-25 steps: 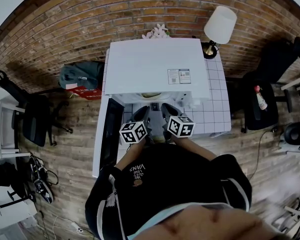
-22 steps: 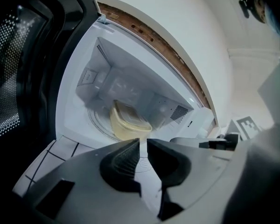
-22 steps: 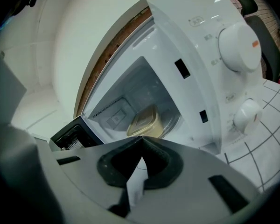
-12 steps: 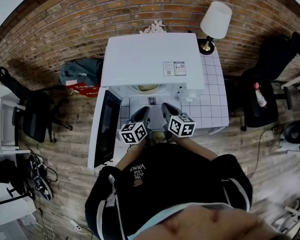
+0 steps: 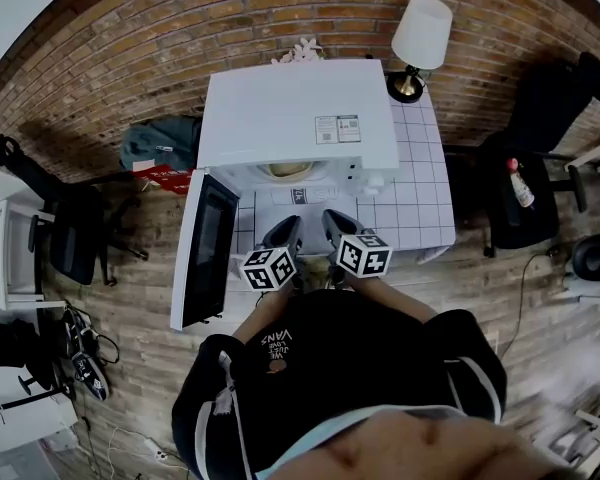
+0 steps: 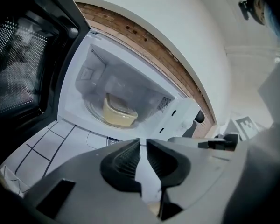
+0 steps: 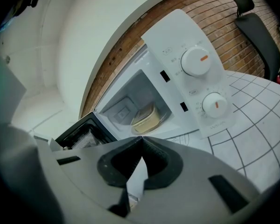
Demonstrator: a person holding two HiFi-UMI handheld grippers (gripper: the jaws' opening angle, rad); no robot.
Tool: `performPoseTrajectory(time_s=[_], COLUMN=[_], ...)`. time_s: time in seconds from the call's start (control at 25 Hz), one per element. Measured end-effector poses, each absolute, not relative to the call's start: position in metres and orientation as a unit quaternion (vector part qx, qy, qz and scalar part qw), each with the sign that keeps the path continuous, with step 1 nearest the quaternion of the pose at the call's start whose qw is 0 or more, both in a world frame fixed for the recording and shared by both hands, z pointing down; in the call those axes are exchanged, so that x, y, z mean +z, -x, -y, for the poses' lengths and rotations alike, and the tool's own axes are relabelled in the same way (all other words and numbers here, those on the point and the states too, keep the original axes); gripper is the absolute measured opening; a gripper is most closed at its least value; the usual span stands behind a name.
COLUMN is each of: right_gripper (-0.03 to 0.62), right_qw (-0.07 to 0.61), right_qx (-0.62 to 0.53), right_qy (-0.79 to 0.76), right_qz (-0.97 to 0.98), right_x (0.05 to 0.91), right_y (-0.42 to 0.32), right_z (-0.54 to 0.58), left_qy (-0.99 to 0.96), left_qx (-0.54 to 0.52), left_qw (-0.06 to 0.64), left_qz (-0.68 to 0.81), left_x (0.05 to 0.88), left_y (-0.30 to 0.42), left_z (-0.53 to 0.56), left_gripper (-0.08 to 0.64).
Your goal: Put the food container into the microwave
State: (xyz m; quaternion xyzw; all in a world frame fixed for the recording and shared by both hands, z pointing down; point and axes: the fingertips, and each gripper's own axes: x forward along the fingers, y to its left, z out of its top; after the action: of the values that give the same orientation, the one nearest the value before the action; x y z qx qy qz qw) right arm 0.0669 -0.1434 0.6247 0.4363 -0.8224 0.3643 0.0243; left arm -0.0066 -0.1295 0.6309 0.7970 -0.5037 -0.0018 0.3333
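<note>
We see the food container (image 6: pixel 117 113) sitting inside the microwave (image 5: pixel 295 113), whose door (image 5: pixel 208 253) is swung wide open. Left gripper (image 6: pixel 143 143) and right gripper (image 7: pixel 141 141) are just in front of the microwave, fingers together, gripping nothing.

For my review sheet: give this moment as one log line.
container: inside microwave | door: open | left gripper: shut, empty | right gripper: shut, empty | both grippers: outside microwave
</note>
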Motion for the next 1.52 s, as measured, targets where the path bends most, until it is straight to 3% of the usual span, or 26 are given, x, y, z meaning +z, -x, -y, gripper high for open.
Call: performPoseTrajectory(time_s=[1.52], right_gripper=[0.005], right_qw=[-0.026], right_qx=[0.346], right_qy=[-0.551], right_qz=[0.759], right_x=[0.611], right_y=[-0.039], right_z=[0.075], left_qy=[-0.871], left_qx=[0.017], left_qw=[0.317], left_qz=[0.374], left_x=[0.613], left_y=[0.027], left_z=[0.074], left_gripper=[0.046])
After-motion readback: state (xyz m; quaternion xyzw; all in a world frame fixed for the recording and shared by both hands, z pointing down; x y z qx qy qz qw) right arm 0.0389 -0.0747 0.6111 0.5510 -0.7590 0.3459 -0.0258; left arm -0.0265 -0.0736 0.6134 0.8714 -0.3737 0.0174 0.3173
